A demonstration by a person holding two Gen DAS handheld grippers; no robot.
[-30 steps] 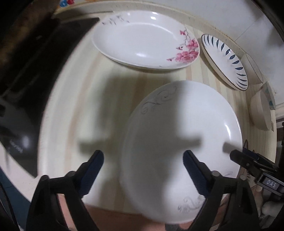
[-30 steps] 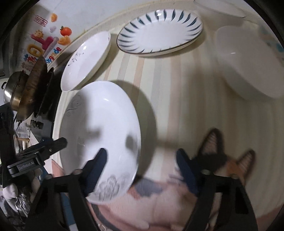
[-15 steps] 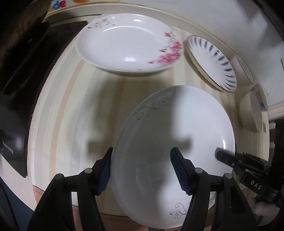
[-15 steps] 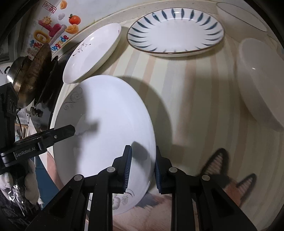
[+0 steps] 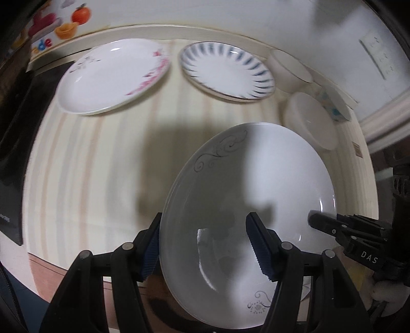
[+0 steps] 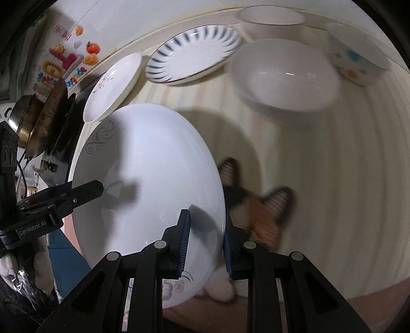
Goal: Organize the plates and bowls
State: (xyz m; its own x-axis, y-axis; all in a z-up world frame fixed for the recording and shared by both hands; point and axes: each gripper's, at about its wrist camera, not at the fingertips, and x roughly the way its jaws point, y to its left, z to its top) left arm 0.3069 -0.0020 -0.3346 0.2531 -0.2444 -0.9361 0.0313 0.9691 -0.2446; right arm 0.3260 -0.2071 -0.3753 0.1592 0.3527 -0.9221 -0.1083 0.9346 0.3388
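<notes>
The striped tabletop [image 5: 97, 164] lies open ahead and to the left of the left claw [image 5: 205, 246], a wide bare stretch with room to carry across. On it, far ahead of both claws, sit the pink-flowered plate [image 5: 112, 76] and the blue-striped plate [image 5: 225, 74], near each other but apart, with three bowls beyond the right claw [image 6: 206, 243]: a plain white bowl [image 6: 284, 76], a spotted bowl [image 6: 356, 61] and a rimmed bowl [image 6: 271, 15] by the back wall. The scroll-patterned plate [image 5: 251, 205] is now gripped on both sides; half a second ago the left claw only straddled its rim, and now the plate looks raised and tilted off the tabletop. Right claw is clamped on the plate's right edge, left claw's blue pads [image 5: 151, 246] bracket the near-left rim, though full contact there is unclear. Judged next: stack it onto a far plate. The tabletop's front edge runs just under both claws
</notes>
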